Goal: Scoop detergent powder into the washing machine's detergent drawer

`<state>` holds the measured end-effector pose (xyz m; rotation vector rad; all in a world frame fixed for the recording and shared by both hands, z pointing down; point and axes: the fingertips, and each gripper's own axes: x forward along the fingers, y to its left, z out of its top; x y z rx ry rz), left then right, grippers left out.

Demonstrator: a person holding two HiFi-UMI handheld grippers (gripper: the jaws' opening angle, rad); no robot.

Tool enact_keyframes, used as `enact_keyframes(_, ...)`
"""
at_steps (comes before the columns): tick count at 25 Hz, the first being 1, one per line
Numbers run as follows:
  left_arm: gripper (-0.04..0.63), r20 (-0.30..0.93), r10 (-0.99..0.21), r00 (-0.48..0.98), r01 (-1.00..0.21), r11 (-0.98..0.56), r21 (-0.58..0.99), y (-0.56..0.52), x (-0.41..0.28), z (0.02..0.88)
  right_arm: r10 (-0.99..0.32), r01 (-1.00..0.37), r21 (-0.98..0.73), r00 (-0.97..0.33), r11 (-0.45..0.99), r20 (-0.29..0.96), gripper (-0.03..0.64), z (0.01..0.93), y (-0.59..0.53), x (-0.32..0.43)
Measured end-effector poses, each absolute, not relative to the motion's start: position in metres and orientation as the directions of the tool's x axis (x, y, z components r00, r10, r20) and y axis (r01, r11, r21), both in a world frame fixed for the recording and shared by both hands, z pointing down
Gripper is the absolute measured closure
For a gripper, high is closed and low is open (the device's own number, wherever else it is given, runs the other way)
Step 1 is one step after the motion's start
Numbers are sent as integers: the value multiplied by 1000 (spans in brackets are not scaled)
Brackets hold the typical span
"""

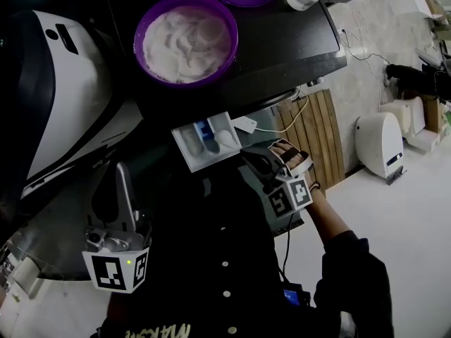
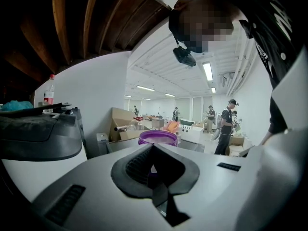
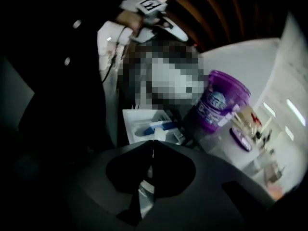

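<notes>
While reading the head view, treat right gripper (image 1: 248,152) as clamped fully together on the thin handle of white scoop (image 1: 225,139). Locate scoop bowl over the right compartment of detergent drawer (image 1: 189,148), just right of blue insert (image 1: 203,131). Scoop long axis: near-right at the jaws to far-left at the bowl. Powder load in the bowl: not discernible.

Find open purple tub (image 1: 153,5) of powder (image 1: 187,41) far and slightly left of the drawer, on dark machine top (image 1: 296,41). Expect a lift up and away to reach it. Count right gripper as nearer by far.

Left gripper (image 1: 122,178): low at near-left, well apart from drawer, jaws together, nothing held.

Surroundings to the right: wooden slats (image 1: 317,136), then light floor (image 1: 394,217).
</notes>
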<state>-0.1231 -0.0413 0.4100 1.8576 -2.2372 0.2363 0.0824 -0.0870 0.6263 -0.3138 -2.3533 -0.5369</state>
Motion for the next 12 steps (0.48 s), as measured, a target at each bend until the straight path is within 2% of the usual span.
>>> enact_keyframes(2,580,262,-949,-178,-982,189,16,-42,-124,405,100,193,75,-758,978,644,586,621,-97,80)
enact_keyframes(5,580,243,-953,-181,-982,190,12,-42,-126,396,135,-9,-235,-797,972,588,586,612,-109,81)
enact_keyframes(8,580,210,-959,-189,-981,195,7,-46,-132,385,157,-104,-427,-832,898,532,586,604,-118,80)
enact_keyframes(12,580,166,-966,-197,-980,200,4,-50,-137,372,154,-156,-623,-897,766,414,586,578,-124,78)
